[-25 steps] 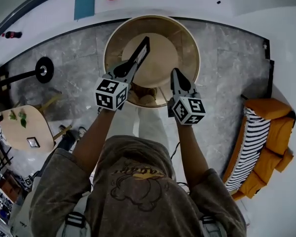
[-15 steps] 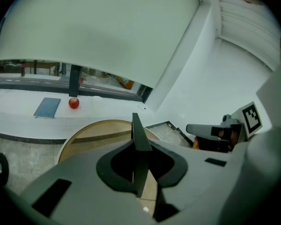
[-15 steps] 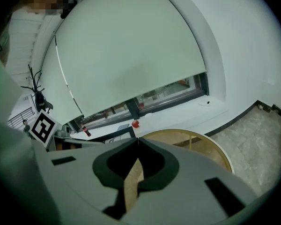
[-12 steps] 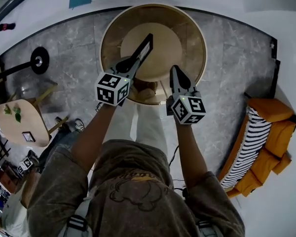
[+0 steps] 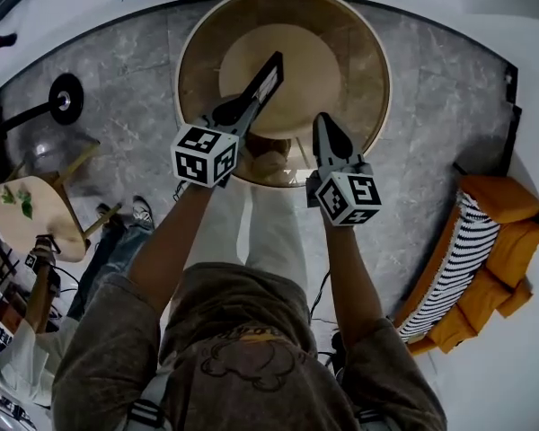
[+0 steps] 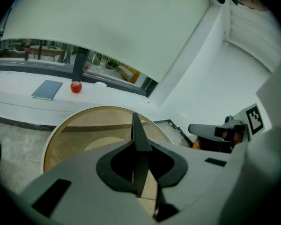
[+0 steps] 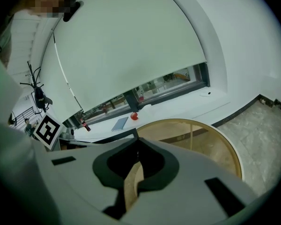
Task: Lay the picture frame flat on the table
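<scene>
Between the clamped jaws of the left gripper [image 6: 140,146], the dark picture frame [image 5: 269,72] stands on edge and juts ahead over the round wooden table [image 5: 350,34], while just right of it the right gripper [image 7: 137,144] hangs empty, jaws together.

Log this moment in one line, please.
left hand-held gripper: shut on picture frame | picture frame: on edge over table | right hand-held gripper: shut, empty

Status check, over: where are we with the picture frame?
Left gripper shut on picture frame, held edge-up over round table. Right gripper shut, empty. Nothing in the way.
</scene>
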### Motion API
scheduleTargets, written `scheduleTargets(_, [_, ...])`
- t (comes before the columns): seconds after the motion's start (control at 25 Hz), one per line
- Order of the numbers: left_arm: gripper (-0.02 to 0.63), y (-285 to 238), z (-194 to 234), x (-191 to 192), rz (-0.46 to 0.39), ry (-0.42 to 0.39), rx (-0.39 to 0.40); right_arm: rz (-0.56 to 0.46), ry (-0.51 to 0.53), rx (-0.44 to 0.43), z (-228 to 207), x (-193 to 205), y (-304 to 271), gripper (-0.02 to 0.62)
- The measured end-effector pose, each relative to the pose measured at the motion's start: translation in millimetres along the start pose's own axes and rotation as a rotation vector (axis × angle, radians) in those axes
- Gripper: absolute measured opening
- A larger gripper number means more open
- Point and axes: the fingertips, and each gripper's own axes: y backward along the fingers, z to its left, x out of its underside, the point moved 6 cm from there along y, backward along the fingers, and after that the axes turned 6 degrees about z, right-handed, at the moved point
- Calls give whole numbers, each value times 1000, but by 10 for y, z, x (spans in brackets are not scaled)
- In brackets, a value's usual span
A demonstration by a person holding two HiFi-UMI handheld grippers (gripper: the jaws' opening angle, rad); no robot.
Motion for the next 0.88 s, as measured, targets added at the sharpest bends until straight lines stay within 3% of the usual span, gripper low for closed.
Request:
scheduleTargets(0.56, [55, -341, 228, 369, 10, 55, 9, 17, -16, -9, -147, 312, -252, 20])
scheduleTargets(0.88, [55, -426, 286, 428, -28, 82, 37, 24, -22, -19, -164, 427, -352, 20])
